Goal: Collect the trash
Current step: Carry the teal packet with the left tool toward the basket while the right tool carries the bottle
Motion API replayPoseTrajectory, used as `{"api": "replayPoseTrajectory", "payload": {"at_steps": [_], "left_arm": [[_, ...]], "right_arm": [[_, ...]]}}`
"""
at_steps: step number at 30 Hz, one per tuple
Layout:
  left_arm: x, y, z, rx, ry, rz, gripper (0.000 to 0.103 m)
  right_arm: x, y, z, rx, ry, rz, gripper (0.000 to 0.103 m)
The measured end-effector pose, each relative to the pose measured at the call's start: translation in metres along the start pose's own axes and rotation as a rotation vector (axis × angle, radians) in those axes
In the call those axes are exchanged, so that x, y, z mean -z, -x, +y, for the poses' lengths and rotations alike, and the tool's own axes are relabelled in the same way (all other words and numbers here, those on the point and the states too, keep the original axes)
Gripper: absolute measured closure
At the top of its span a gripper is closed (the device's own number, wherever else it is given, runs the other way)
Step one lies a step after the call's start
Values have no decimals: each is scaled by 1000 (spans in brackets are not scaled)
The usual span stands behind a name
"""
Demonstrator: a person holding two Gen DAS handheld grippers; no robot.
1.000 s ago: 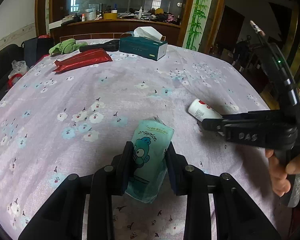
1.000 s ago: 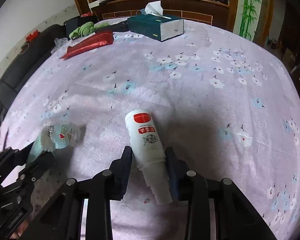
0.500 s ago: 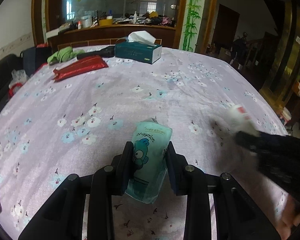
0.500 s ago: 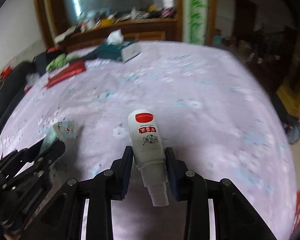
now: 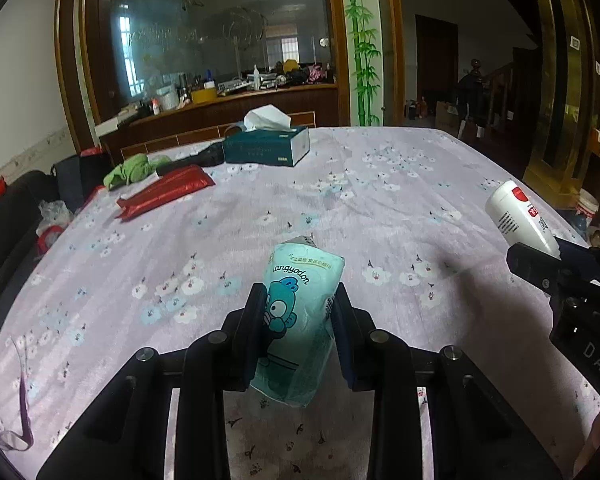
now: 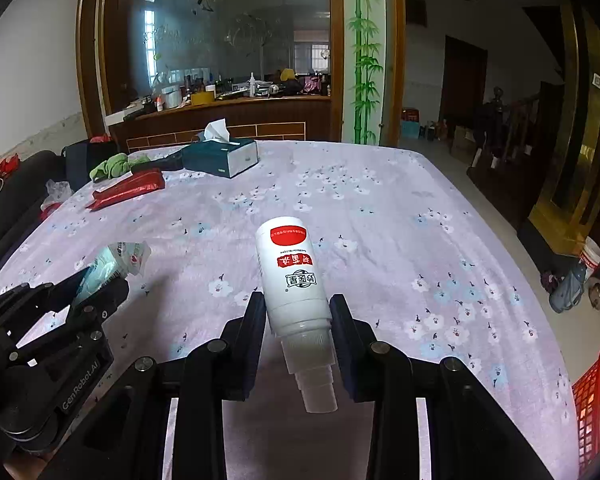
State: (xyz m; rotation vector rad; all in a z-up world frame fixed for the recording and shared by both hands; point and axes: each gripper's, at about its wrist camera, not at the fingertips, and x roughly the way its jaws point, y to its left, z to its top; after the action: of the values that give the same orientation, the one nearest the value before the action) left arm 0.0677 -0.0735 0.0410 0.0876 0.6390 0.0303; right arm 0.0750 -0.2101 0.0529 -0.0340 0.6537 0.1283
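Two pieces of trash ride clear of the flowered lilac tablecloth [image 5: 380, 208]: my left gripper [image 5: 298, 316] clamps the crumpled teal cartoon-printed plastic packet [image 5: 296, 312], my right gripper [image 6: 298, 320] pinches the white red-labelled plastic bottle [image 6: 294, 280], probably bound for the red mesh basket [image 6: 596, 384].

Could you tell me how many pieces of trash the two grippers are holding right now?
2. The teal cartoon-printed plastic packet sits clamped in the left gripper; the white plastic bottle with red label is clamped in the right gripper. Both are lifted above the table.

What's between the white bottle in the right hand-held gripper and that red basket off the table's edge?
Nothing visible. The right hand-held gripper holds the white bottle above the tablecloth, and the red basket sits past the table's right edge, with only bare cloth in between. The basket is mostly out of frame.
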Motion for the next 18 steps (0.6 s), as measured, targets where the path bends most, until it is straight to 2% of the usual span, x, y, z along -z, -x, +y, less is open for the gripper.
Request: {"api": "replayPoseTrajectory", "payload": {"at_steps": [4, 18], "left_arm": [[1, 2, -3, -5, -14, -8, 73], [1, 3, -3, -5, -8, -7, 73]], "right_arm": [[4, -4, -3, -3, -12, 25, 69], [4, -2, -6, -7, -17, 16, 69]]}}
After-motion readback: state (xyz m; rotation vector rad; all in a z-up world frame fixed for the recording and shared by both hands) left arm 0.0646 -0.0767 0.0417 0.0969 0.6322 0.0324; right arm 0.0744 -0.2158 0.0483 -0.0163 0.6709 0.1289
